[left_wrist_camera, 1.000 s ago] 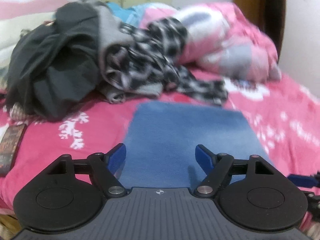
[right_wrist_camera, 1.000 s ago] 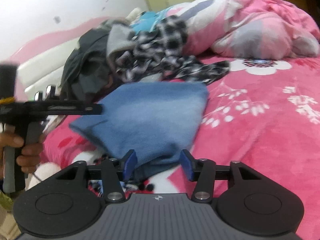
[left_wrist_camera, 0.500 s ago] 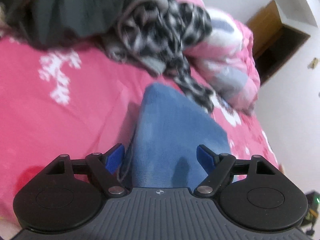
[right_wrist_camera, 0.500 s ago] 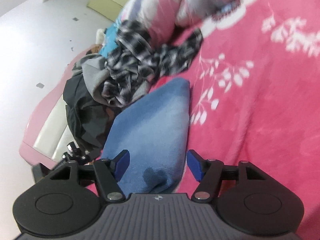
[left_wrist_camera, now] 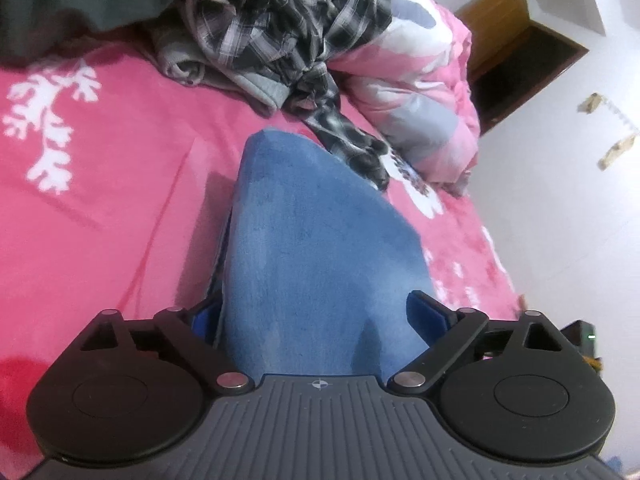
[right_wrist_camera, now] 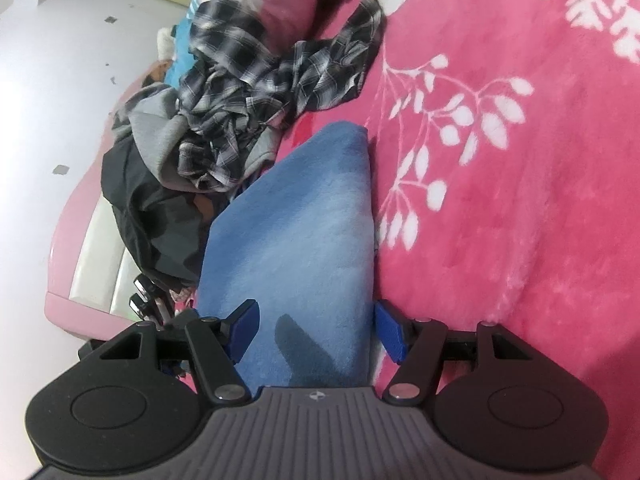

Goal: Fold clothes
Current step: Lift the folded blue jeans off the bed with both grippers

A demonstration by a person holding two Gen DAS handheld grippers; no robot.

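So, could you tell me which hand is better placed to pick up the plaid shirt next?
Probably left. The left gripper and right gripper have both just been opening, with the cloth between their jaws. The shirt lies straight ahead of the left; from the right, its bulk sits off to the left.

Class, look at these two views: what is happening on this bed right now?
A person with a gripper in each hand is folding clothes on a pink bedspread. The left gripper and right gripper both straddle a folded blue garment; their jaws have just been opening, and no pad visibly presses it. A checked shirt and dark clothes lie heaped beyond.
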